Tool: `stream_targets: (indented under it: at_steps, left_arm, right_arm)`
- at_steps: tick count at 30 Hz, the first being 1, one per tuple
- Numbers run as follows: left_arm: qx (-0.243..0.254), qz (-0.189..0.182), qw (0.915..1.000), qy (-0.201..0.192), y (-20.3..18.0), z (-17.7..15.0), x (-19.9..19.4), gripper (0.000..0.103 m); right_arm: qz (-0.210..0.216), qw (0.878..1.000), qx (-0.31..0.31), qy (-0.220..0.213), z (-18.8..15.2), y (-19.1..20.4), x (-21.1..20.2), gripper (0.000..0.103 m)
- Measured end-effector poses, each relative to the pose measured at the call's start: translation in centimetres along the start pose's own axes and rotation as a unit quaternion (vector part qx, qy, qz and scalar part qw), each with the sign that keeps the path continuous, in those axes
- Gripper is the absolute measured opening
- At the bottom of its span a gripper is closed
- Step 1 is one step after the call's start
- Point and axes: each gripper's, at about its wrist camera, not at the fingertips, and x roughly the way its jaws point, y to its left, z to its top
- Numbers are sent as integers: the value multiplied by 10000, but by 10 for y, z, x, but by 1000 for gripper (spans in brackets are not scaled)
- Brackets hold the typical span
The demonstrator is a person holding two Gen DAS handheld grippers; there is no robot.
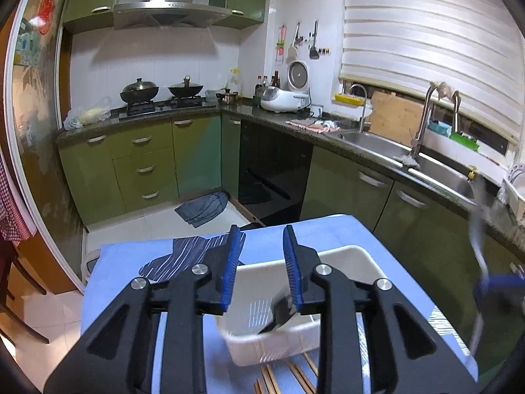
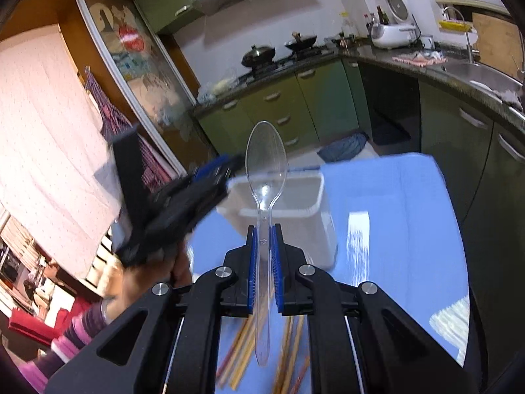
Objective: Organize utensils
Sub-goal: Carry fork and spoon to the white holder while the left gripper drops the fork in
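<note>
- Two grippers show: your right gripper (image 2: 263,229) is clamped on a clear plastic spoon (image 2: 265,177) by its handle, bowl forward, above the white bin (image 2: 308,210).
- Your left gripper (image 1: 261,256) hangs wide with nothing in it, over the same bin.
- Slick, thin plastic may pivot between the pads; let go early and it could bounce onto the blue cloth (image 2: 393,229).
- Wooden chopsticks (image 2: 288,344) lie loose near the bin; a low sweep could scatter them.
</note>
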Motion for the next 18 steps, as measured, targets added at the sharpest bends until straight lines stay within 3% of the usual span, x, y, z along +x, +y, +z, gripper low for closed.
stream_targets:
  at_steps: [6,10,14,18]
  left_arm:
    - [-28,-19,10000,-71,12,-4,-40,29]
    - [-38,13,10000,-13,20,-9,-54,31]
    - [-81,-8,10000,43,28,-13,-63,31]
    - [-98,-33,9999,81,31,-15,-66,31]
  right_arm:
    - [-64,9972,66,-747,51,10,12,10]
    - [-607,9908,-11,-1210,76,11,33,10]
    - [-1101,9836,-66,-1429,86,2,58,10]
    - [-1266,9821,-143,-1387,82,-9,85,10]
